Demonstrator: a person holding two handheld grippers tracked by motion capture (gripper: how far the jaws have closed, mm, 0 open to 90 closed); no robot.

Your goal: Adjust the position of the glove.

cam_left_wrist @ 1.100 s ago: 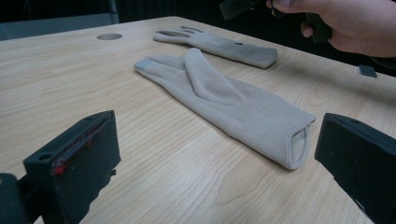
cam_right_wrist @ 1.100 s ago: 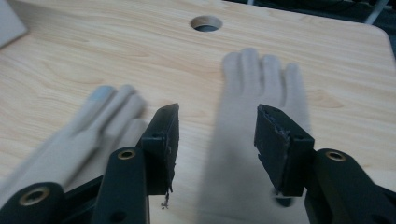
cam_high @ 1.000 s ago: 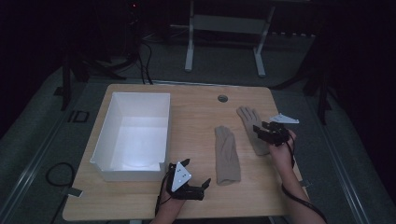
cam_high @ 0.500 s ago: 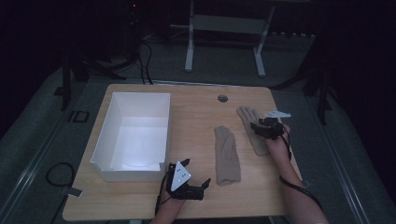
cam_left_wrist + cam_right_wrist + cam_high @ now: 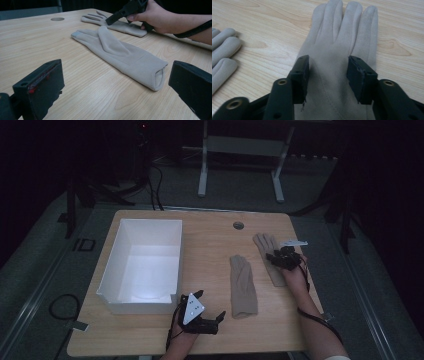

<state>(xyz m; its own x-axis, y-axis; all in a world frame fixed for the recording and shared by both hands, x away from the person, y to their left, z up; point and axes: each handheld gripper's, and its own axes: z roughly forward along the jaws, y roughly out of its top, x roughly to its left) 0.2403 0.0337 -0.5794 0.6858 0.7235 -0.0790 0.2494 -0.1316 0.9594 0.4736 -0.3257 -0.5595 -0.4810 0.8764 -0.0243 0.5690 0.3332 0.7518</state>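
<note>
A white box (image 5: 145, 265) is sitting on the left side of the wooden table (image 5: 210, 235). The left gripper (image 5: 202, 312) is resting by the table's near edge, jaws spread wide with nothing between them. The near glove (image 5: 242, 282) is lying flat beside it. The right gripper (image 5: 280, 260) is sitting down on the far glove (image 5: 337, 50); its jaws have just been closing over the glove's palm, not yet pinching it.

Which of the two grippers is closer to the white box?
Left. The left gripper sits just off the white box's near corner; the right gripper is across the table, over a glove.
</note>
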